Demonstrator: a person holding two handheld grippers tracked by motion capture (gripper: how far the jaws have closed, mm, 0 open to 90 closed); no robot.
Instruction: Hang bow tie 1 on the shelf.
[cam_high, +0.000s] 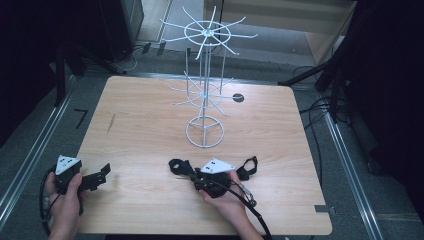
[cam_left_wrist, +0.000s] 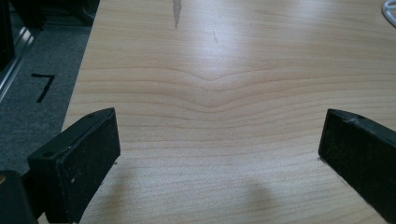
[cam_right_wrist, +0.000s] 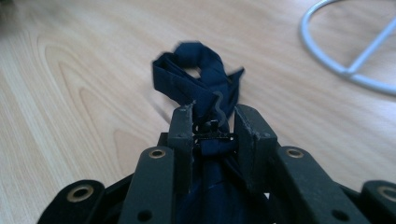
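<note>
A dark navy strap (cam_right_wrist: 201, 74) lies bunched in a loop on the wooden table (cam_high: 145, 125), near the front and just ahead of my right gripper (cam_right_wrist: 212, 126). That gripper is shut on the strap's near end, beside a small buckle-like piece. In the high view the right gripper (cam_high: 192, 172) points left, with the strap (cam_high: 177, 166) at its tip. A second dark loop (cam_high: 248, 167) lies just right of it; I cannot tell whether it is the same piece. My left gripper (cam_high: 100, 176) hovers at the table's front left corner, open over bare wood, its fingers (cam_left_wrist: 74, 163) wide apart.
A tall white wire rack (cam_high: 205, 75) with radiating hooks stands mid-table on a ring base (cam_high: 205, 131); that base (cam_right_wrist: 327, 46) is close ahead-right of the right gripper. A black round hole (cam_high: 238, 97) sits right of the rack. The table's left edge borders grey floor marked "7" (cam_left_wrist: 44, 86).
</note>
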